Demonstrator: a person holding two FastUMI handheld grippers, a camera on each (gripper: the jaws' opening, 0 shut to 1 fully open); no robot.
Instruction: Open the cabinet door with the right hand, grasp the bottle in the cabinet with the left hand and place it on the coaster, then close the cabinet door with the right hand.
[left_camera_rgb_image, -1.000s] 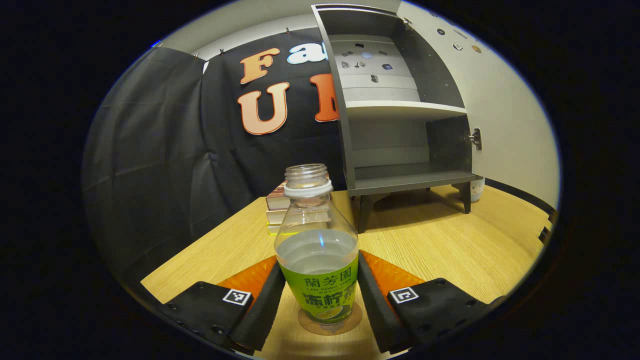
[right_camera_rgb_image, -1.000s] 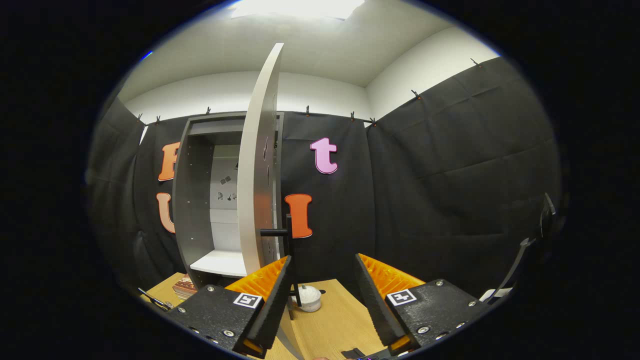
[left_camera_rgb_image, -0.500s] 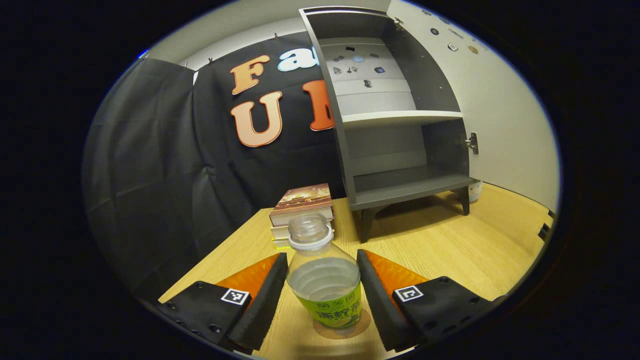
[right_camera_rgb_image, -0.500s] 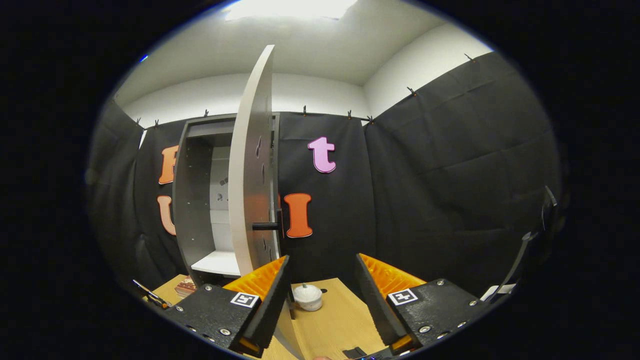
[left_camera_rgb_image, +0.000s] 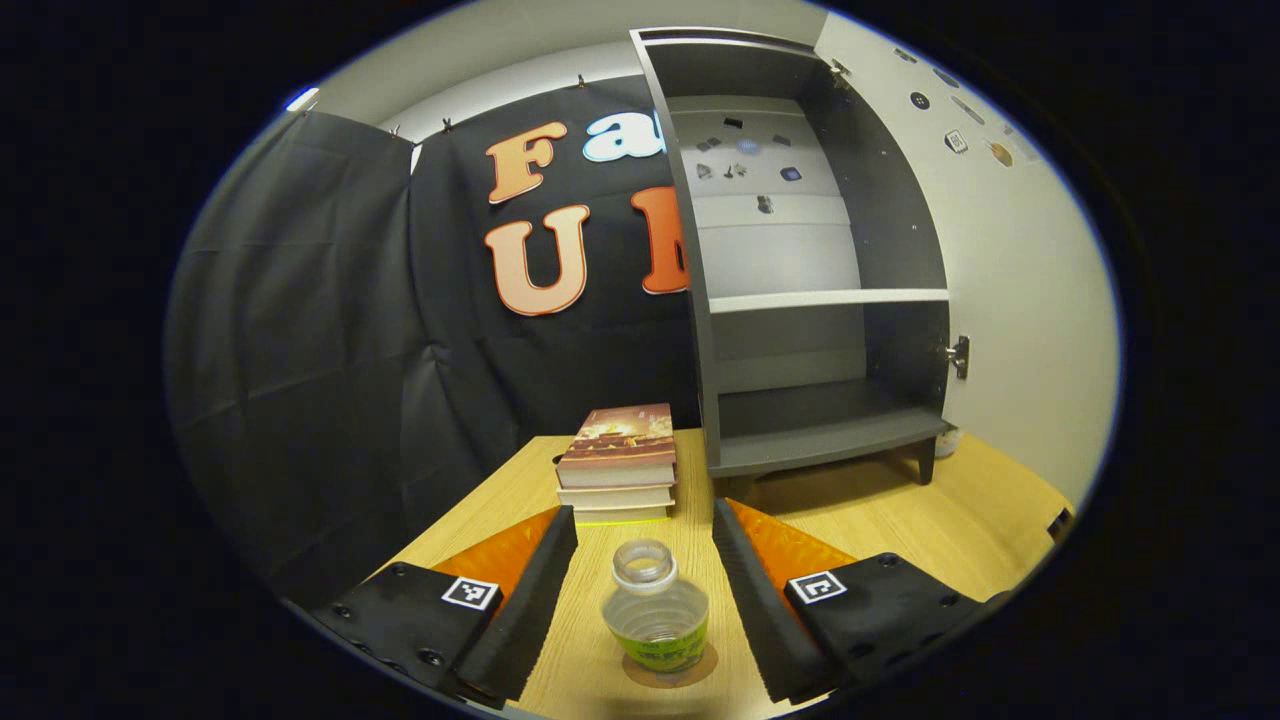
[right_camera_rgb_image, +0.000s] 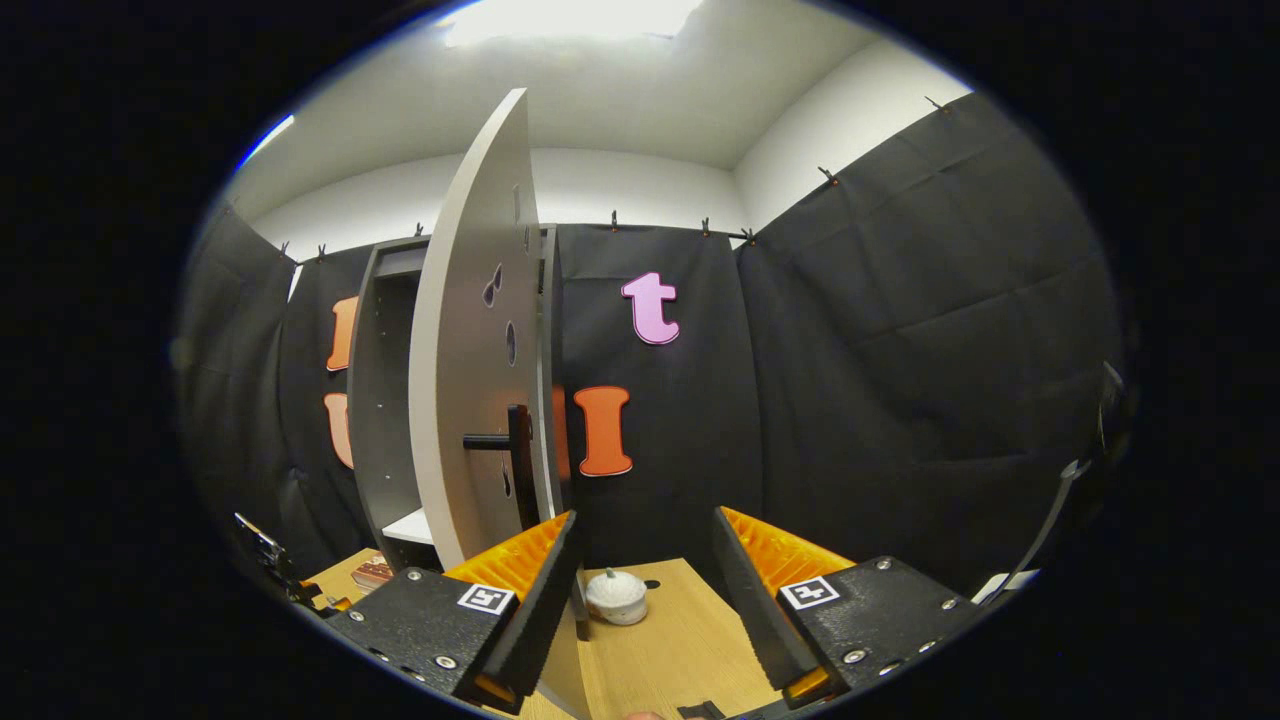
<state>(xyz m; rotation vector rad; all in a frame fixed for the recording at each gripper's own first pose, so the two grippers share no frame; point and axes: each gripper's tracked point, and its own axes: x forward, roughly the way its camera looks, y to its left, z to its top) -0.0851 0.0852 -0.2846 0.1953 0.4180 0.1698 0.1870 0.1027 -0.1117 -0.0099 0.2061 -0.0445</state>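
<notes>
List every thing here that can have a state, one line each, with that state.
bottle: upright on the coaster, uncapped, part full, free of both fingers
coaster: flat on the table, under the bottle
cabinet door: open, swung out
cabinet: open, shelves bare
left gripper: open, above the bottle
right gripper: open, holding nothing, beside the door handle
books: stacked, closed

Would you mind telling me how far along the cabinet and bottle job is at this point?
Done: the cabinet door stands open, and the bottle sits upright on the coaster, free between the open left gripper fingers. In hand: nothing; the right gripper is open near the door's handle, not touching it. Left: closing the door on the cabinet.
</notes>
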